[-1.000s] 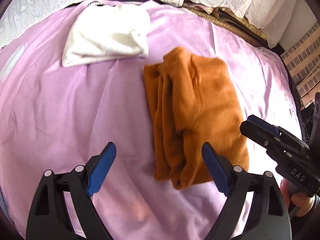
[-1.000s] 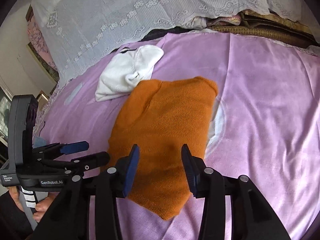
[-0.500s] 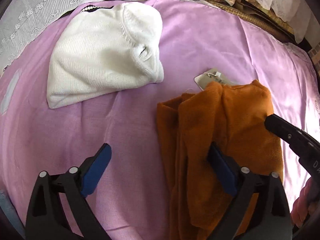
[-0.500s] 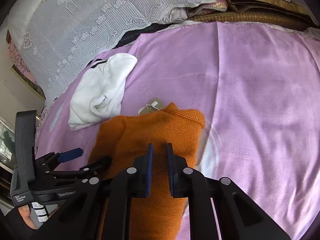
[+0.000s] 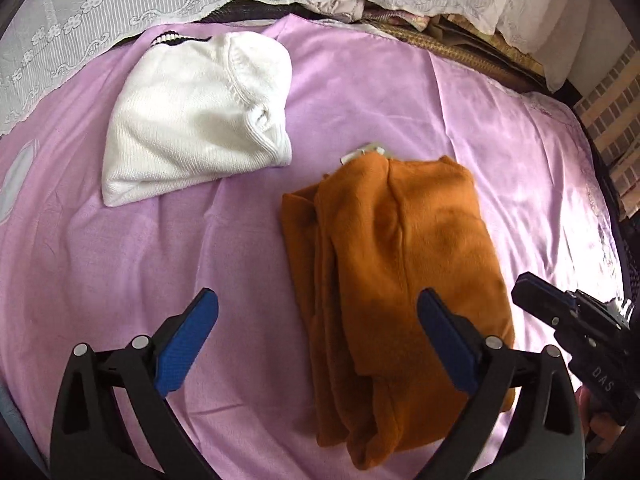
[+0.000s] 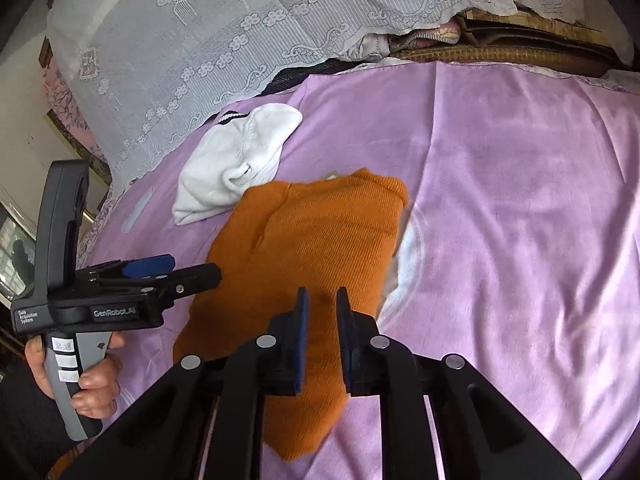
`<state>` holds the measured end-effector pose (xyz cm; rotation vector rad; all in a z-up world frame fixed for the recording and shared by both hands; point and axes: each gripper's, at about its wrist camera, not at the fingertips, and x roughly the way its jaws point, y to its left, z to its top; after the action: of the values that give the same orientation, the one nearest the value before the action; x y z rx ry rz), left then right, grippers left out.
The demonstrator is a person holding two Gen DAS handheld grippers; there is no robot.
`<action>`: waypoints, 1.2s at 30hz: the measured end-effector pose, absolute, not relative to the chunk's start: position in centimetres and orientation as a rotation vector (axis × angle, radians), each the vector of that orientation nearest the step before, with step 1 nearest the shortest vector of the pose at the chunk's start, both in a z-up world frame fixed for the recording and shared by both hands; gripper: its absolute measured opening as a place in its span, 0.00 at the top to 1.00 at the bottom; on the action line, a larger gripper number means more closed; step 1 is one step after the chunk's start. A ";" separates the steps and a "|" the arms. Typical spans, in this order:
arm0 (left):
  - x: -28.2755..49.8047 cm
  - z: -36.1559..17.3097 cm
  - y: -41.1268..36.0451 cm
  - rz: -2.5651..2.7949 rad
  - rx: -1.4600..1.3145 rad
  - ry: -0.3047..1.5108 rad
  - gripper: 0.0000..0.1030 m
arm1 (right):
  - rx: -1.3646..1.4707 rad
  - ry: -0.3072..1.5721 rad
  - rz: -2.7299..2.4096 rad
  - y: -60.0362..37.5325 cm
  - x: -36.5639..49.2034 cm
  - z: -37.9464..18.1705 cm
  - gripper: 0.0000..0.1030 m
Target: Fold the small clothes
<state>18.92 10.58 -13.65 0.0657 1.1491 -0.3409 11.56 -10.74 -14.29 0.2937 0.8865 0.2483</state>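
A folded orange knit garment (image 5: 400, 260) lies on the purple sheet (image 5: 120, 260), with a folded white knit garment (image 5: 200, 120) beyond it to the left. My left gripper (image 5: 316, 308) hangs open and wide over the orange garment's left edge, nothing between its pads. The right gripper (image 5: 524, 288) shows at the garment's right side. In the right wrist view my right gripper (image 6: 322, 300) hovers over the orange garment (image 6: 312, 248), its jaws a narrow gap apart and opening, no cloth pinched. The white garment (image 6: 236, 164) and left gripper (image 6: 180, 272) show at left.
A paper tag (image 5: 370, 150) peeks out at the orange garment's far edge. White lace cloth (image 6: 200, 40) and piled bedding (image 5: 460, 36) border the sheet at the back. A brick wall (image 5: 616, 120) stands at right. A hand (image 6: 92, 384) holds the left gripper's handle.
Over the second, the right gripper's jaws narrowed from a wide gap to a slim one. Since half a second ago both cameras have drawn back, so more of the orange garment shows.
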 end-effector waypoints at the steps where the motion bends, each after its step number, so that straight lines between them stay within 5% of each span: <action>1: 18.7 -14.4 10.3 -0.326 0.089 1.164 0.06 | 0.295 0.908 0.249 -10.5 11.0 -14.9 0.85; 13: 17.8 -17.1 11.6 -0.304 -0.023 1.252 0.04 | 0.336 0.965 0.258 -10.8 9.7 -17.4 0.82; 17: 16.7 -15.9 11.9 -0.305 -0.018 1.262 0.05 | 0.323 0.974 0.221 -11.6 8.5 -16.9 0.40; 36: 18.8 -15.6 10.8 -0.454 -0.112 1.294 0.05 | 0.646 0.924 0.302 -15.8 11.4 -17.3 0.40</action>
<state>18.80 10.79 -15.59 -0.1124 1.2936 -0.4540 11.40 -15.75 -17.29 0.6462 0.9238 0.3022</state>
